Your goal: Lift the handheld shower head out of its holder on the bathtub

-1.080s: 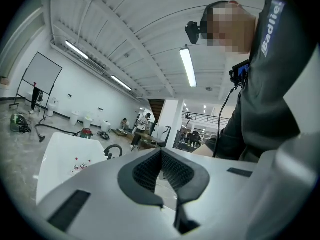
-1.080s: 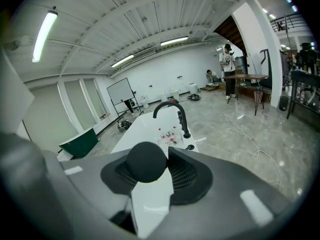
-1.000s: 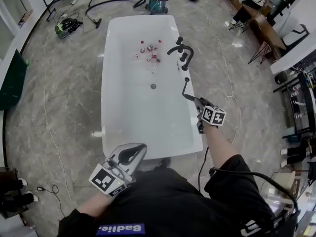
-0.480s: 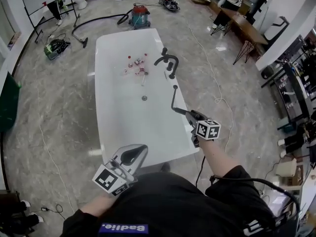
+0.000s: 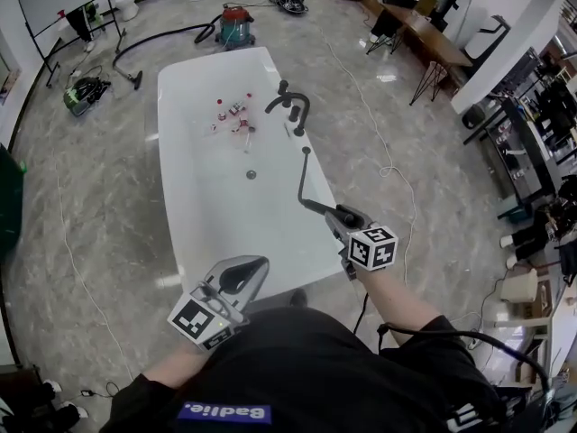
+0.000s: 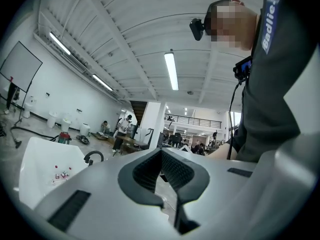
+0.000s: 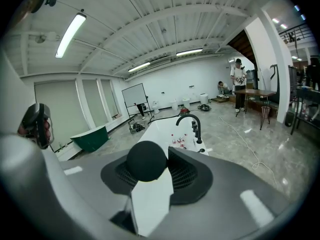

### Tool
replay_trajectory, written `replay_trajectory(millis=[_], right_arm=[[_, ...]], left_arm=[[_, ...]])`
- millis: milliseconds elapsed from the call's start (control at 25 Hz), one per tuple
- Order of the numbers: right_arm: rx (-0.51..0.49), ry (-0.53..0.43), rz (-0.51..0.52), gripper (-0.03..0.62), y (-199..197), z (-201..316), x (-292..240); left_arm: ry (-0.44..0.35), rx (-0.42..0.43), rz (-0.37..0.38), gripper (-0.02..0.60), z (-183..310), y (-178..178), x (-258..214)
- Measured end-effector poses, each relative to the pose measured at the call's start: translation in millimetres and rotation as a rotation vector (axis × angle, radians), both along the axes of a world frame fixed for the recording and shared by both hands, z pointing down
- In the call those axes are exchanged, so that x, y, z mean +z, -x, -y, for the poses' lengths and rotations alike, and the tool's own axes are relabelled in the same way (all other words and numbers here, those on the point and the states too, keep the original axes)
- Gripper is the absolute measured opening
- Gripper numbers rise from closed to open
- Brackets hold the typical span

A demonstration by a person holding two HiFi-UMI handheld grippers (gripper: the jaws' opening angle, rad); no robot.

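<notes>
Grey marble floor (image 5: pixel 90 206) surrounds a white tub (image 5: pixel 194 197). A black faucet (image 5: pixel 288 106) stands on its right rim, and small red-capped bottles (image 5: pixel 233 115) lie inside near a drain (image 5: pixel 251 175). A red vacuum (image 5: pixel 236 25) with a hose sits past the tub's far end, and a pale cable (image 5: pixel 379 152) trails over the floor at the right.

The right gripper (image 5: pixel 332 213) pinches the black shower head (image 5: pixel 303 183) by its handle end. It is held raised over the tub's right rim, apart from the faucet. The left gripper (image 5: pixel 261 267) is near the person's body with its jaws pressed together and nothing between them.

The dark shirt reads "Badlie." (image 5: pixel 222 413).

Only the right gripper view shows a green tub (image 7: pixel 90 136) and a whiteboard (image 7: pixel 134 96) at the wall. Only the left gripper view shows the person's torso against the ceiling lights.
</notes>
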State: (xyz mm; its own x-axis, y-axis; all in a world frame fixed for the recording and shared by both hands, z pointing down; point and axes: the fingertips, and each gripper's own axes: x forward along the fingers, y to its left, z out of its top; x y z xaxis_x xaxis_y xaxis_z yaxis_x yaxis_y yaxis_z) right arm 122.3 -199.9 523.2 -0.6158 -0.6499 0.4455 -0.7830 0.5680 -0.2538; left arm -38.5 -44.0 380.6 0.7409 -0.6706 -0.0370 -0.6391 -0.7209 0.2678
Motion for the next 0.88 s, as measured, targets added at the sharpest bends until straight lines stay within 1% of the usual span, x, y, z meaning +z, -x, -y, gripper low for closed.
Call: replay_trajectory(millis=[160,280,360,600,680,880], right_arm=[[-0.008,-0.007,0.016,0.132,6,-19,-9],[-0.013,-0.025,0.016,0.132,7,-30,-15],[-0.001,-0.029,0.029,0.132,5,-36,-22],[0.026,-0.024,0.063,0.132,-2,-59,-40],[0.033,-0.023,0.076,0.132,-4,-66,-47],[0.021,-0.04,0.08,0.132,3,-84,-67]], left_arm=[[-0.001,0.021,0.01,0.005,-1,-5,0],[-0.026,0.038,0.006,0.005,-2,-10,-4],[-0.019,0.046,0.019,0.005,-1,-12,-3],[-0.026,0.06,0.028,0.005,-3,-20,-12],[-0.016,0.075,0.046,0.005,-6,-23,-9],[-0.009,0.101,0.054,0.005,-8,-25,-5]])
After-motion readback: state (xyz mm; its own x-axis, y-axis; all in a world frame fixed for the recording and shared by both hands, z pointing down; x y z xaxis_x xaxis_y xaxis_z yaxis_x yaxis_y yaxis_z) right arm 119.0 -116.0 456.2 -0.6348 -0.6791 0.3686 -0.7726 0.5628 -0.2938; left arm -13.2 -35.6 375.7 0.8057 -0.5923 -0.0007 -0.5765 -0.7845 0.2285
